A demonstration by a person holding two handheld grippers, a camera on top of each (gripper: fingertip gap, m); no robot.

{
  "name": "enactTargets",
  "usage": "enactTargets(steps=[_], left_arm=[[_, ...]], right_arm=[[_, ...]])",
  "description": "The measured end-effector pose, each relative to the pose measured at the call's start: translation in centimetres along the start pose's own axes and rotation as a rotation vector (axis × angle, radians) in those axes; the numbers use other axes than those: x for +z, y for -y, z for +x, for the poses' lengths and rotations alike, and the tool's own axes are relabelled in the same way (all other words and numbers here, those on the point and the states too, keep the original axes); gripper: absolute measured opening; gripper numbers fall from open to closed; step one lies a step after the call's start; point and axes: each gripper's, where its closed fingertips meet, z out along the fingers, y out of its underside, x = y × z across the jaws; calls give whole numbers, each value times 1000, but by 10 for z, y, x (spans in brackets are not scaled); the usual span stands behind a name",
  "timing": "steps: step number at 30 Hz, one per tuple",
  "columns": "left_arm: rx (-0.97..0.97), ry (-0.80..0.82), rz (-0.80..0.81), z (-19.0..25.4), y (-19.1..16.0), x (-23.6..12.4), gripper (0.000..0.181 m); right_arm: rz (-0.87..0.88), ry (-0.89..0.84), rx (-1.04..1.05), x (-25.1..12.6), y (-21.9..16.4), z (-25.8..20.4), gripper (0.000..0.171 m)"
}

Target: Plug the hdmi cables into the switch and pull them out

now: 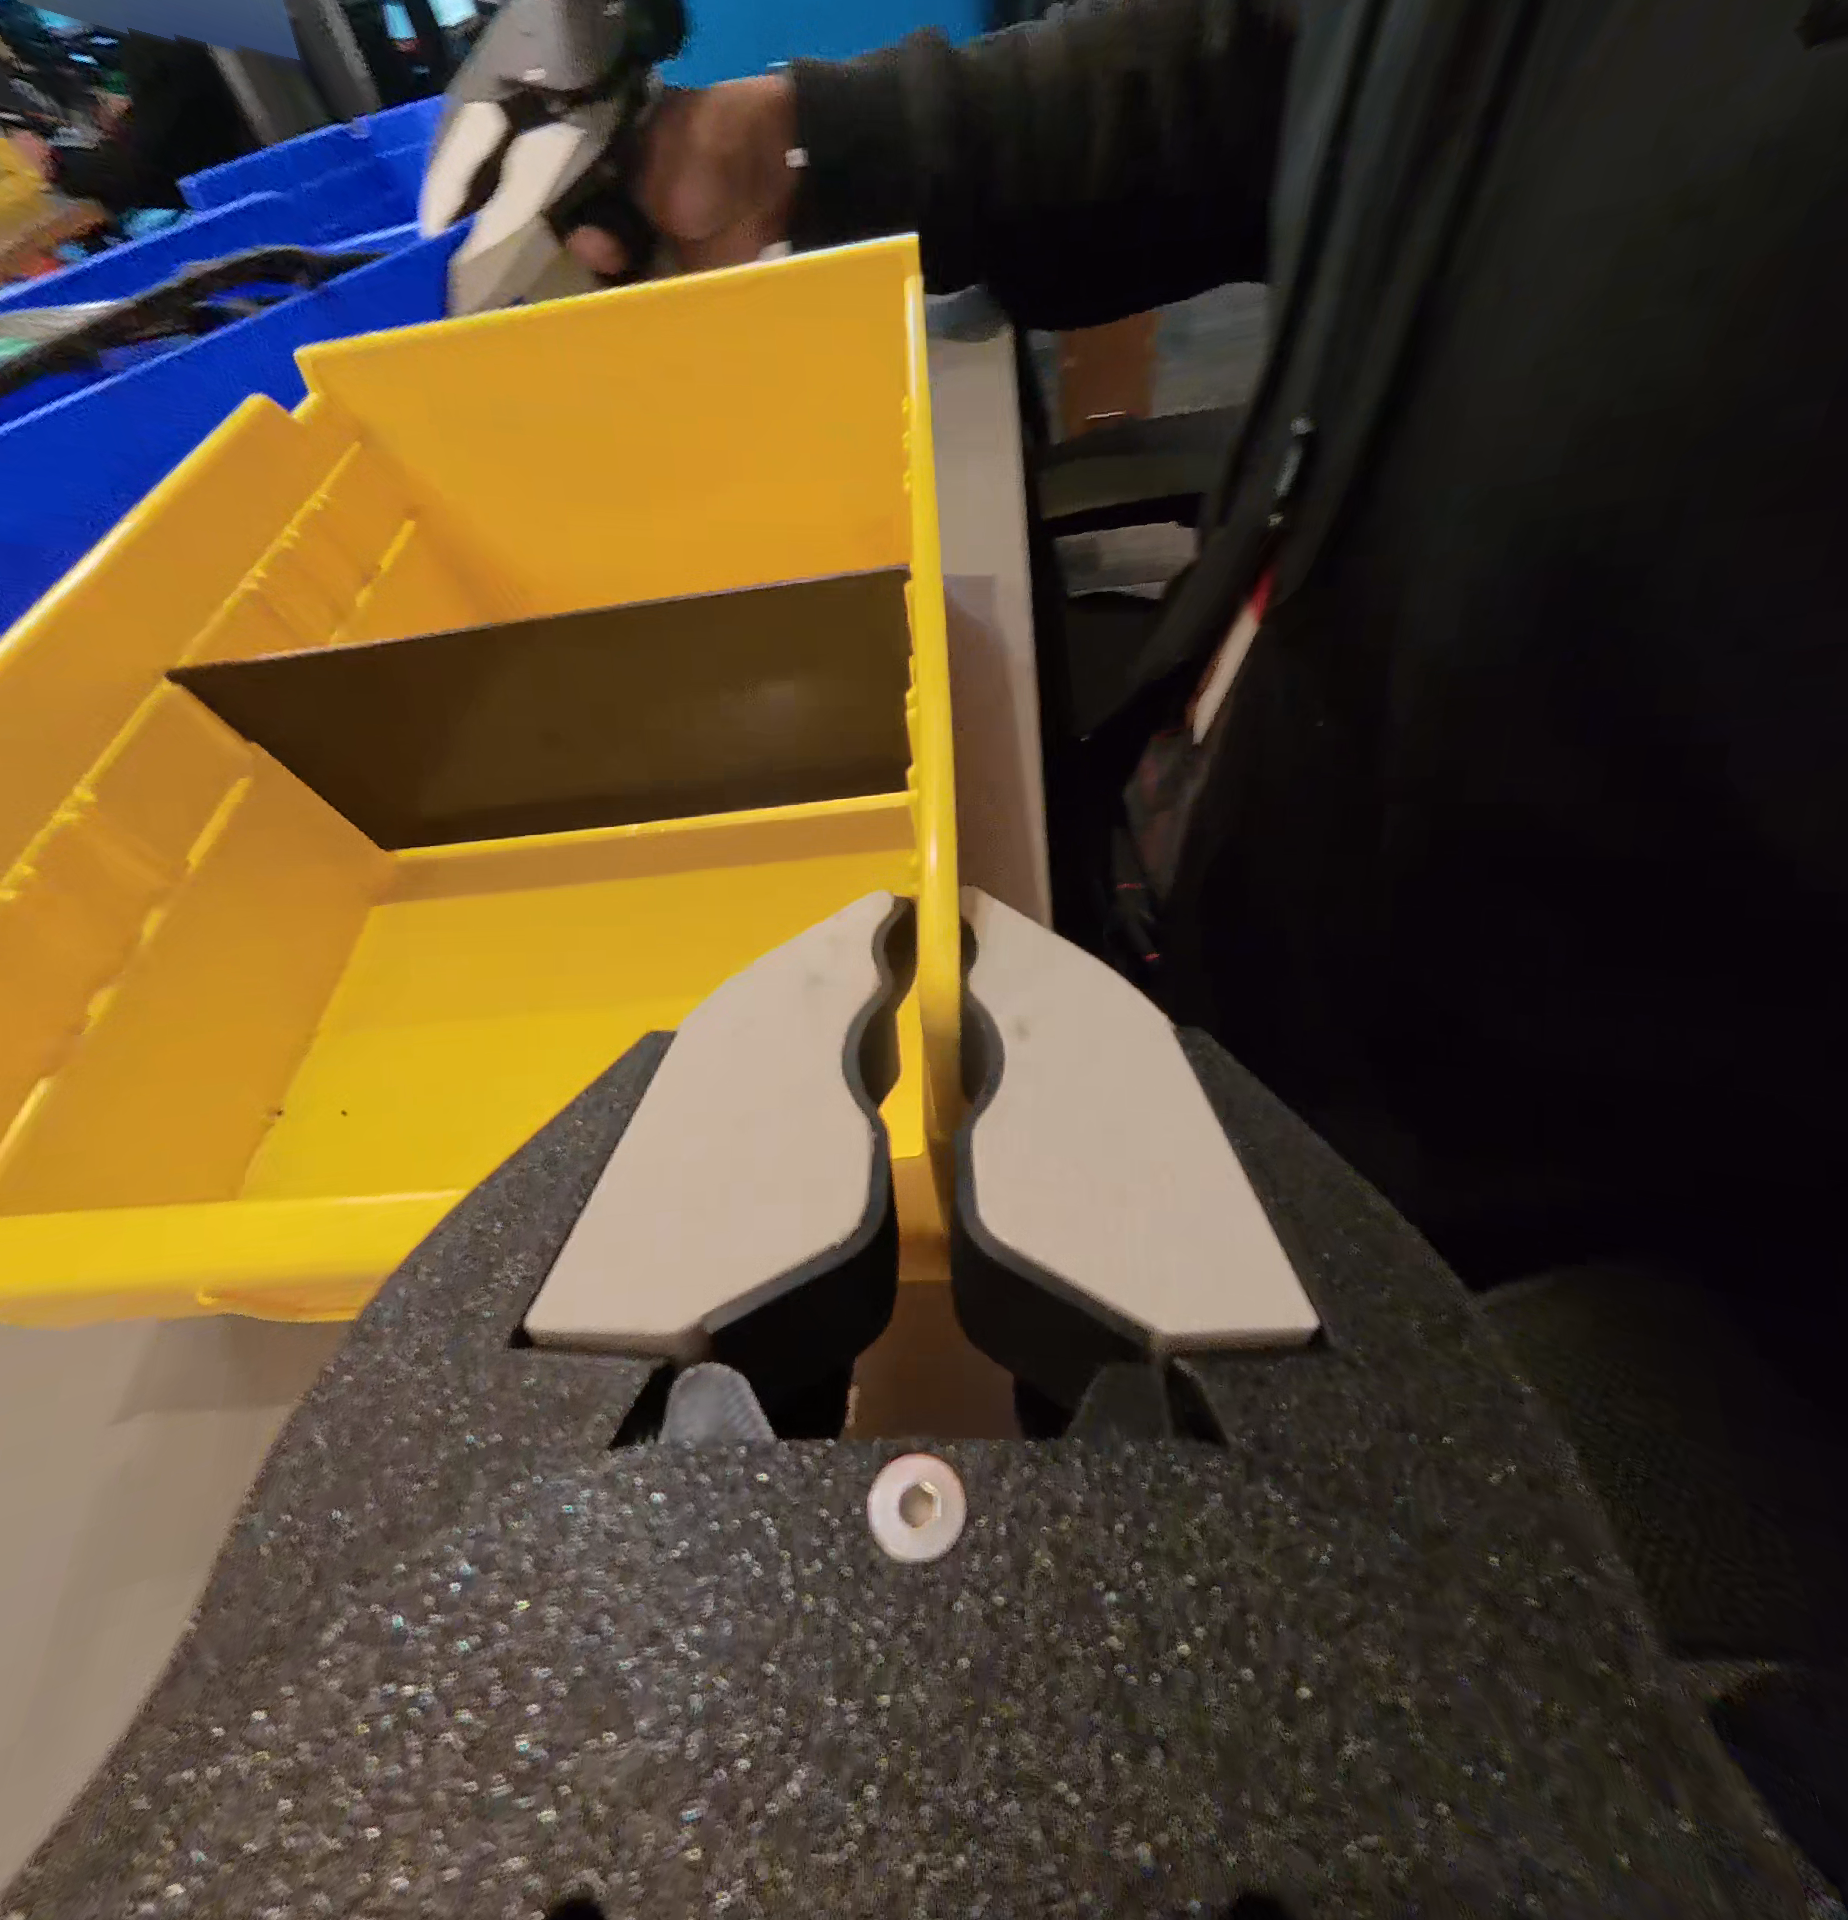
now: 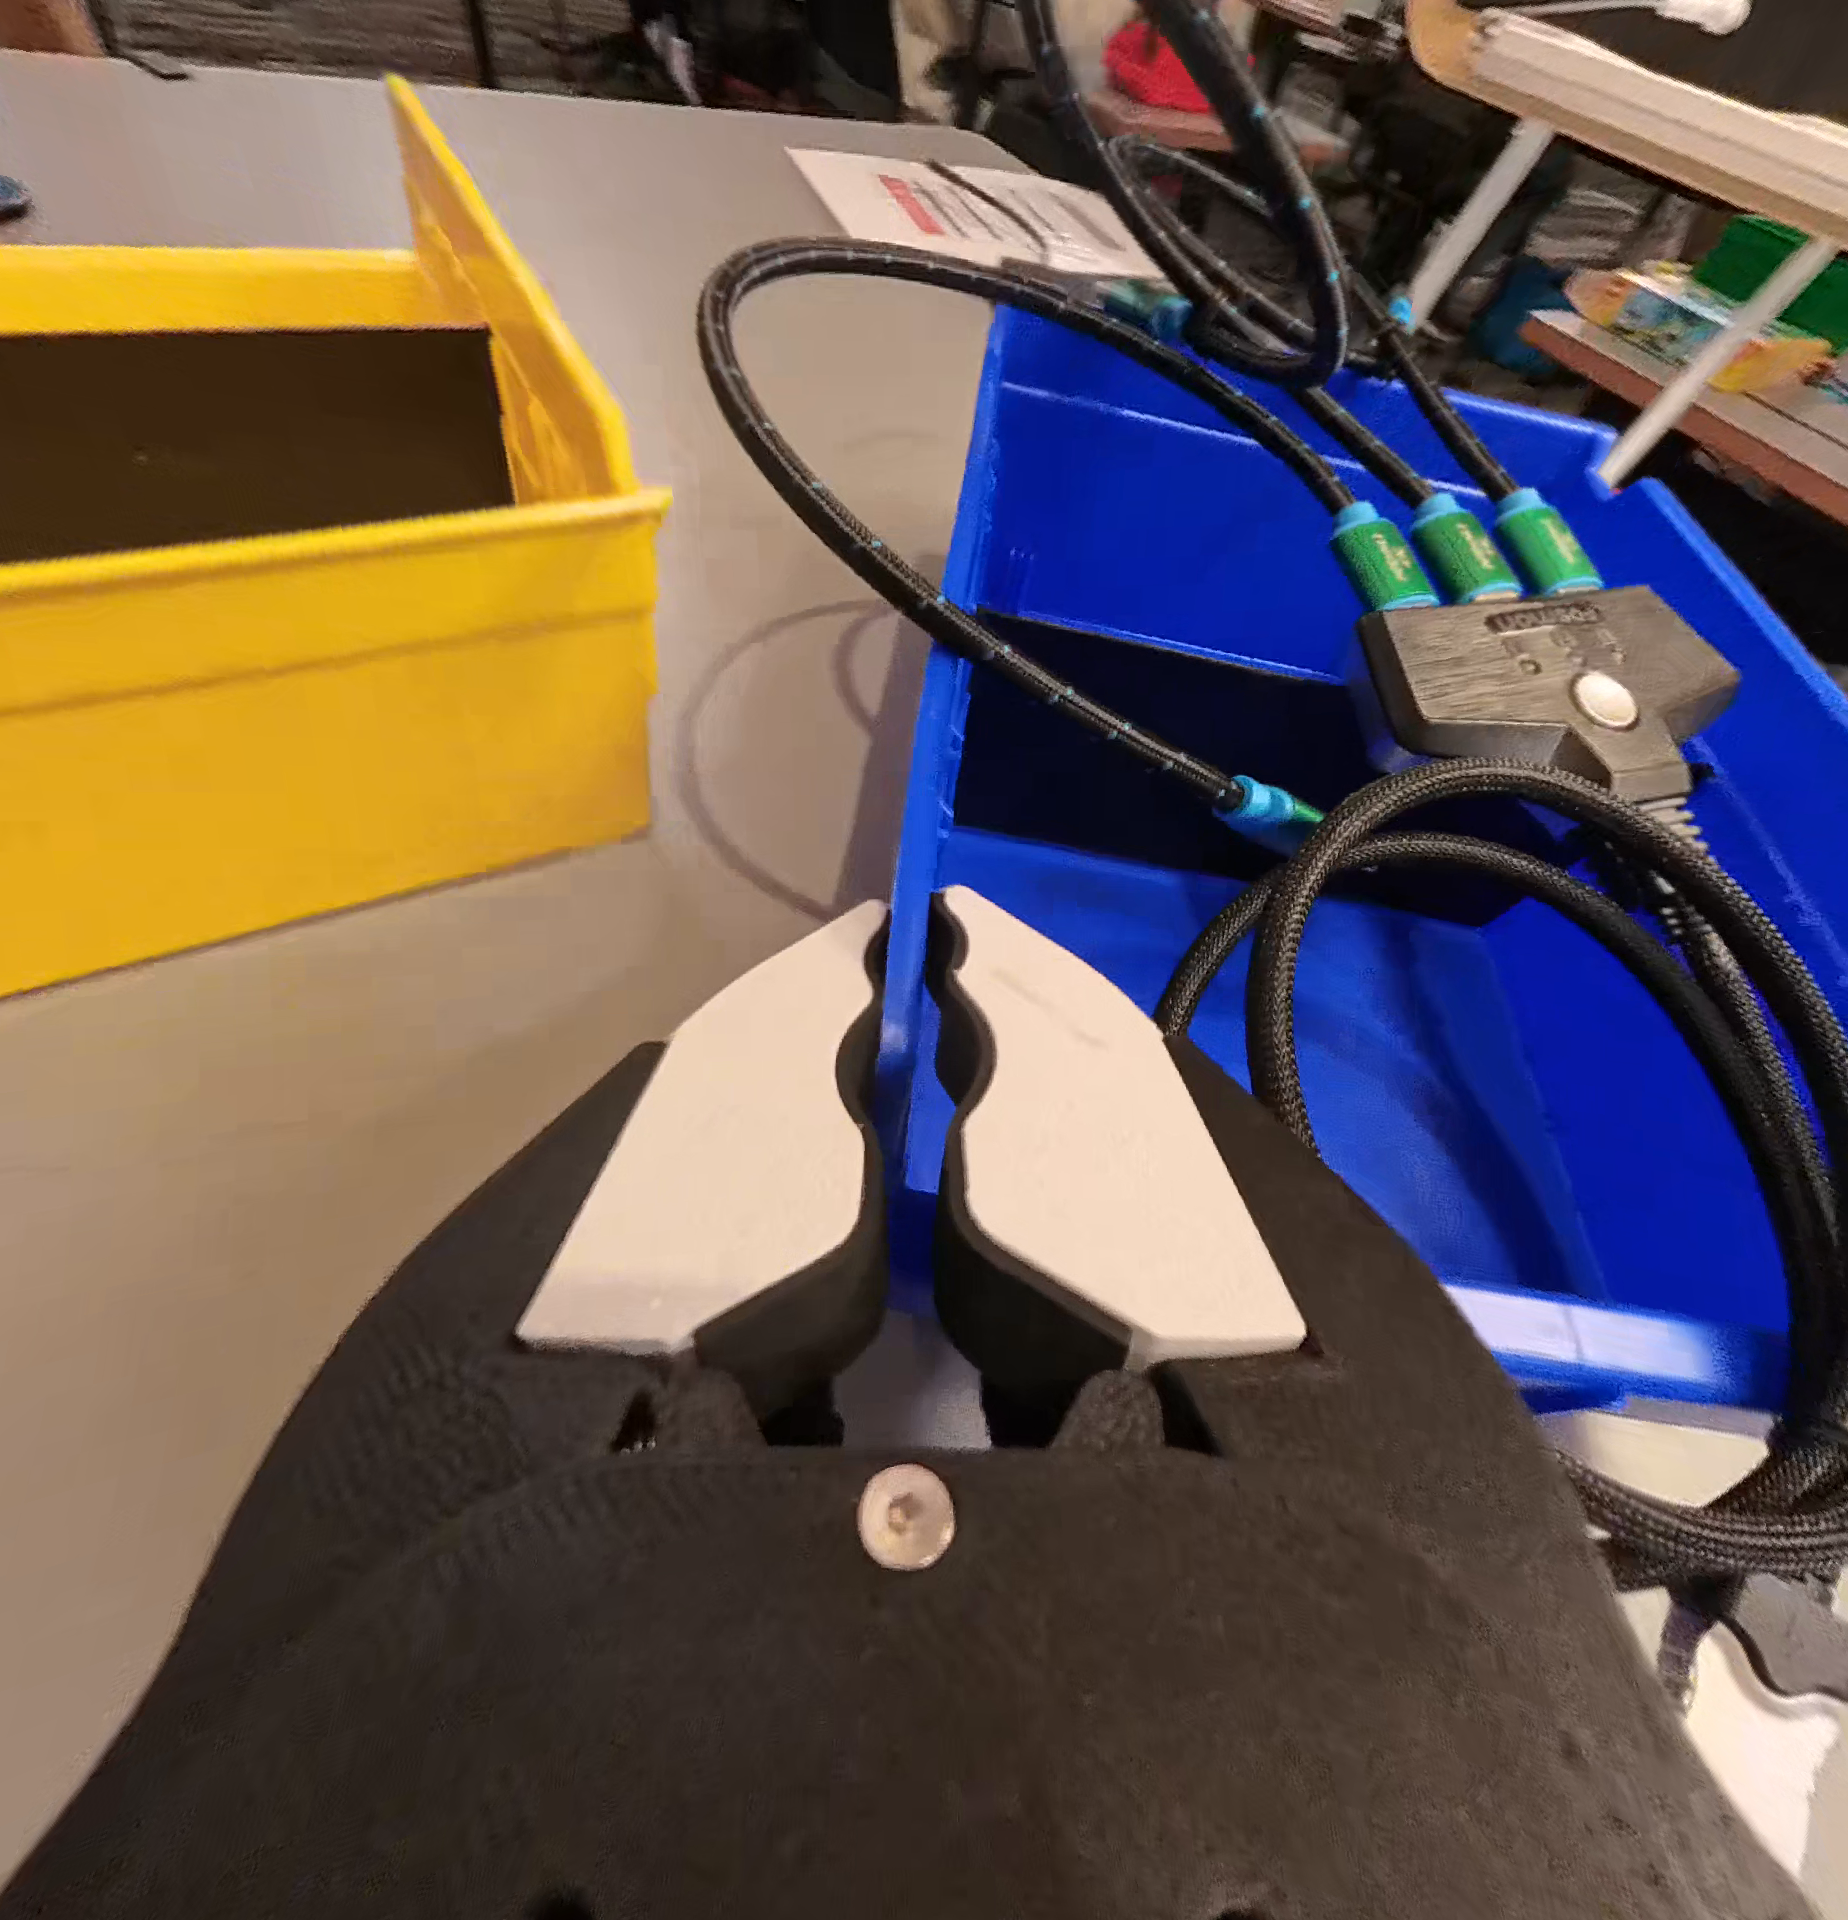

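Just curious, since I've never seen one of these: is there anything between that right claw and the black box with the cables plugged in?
Yes. The right gripper straddles the blue bin's wall; the switch lies inside, beyond a black divider and a coiled black cable.

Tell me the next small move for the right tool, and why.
Probably let go of the blue bin wall and reach toward the switch. The right tool is pinched on the bin's near wall, while three green-ended HDMI cables sit plugged into the switch inside it, so pulling one out looks next. The left tool is clamped on the yellow bin wall.
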Motion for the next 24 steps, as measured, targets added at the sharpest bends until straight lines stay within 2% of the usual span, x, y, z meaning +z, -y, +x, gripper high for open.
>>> enactTargets(steps=[3,8,17,20,24], left_arm=[[-10,-84,13,11,6,10,4],[7,-134,41,20,18,33,5],[10,-60,45,18,37,78,5],[-10,-37,53,16,37,80,7],[-20,-74,120,20,44,54,22]], right_arm=[[22,99,-32,15,8,-8,3],[37,213,-84,51,25,-24,3],[24,365,-158,117,56,-42,5],[0,346,-187,114,73,-38,14],[65,241,-60,76,123,-8,24]])
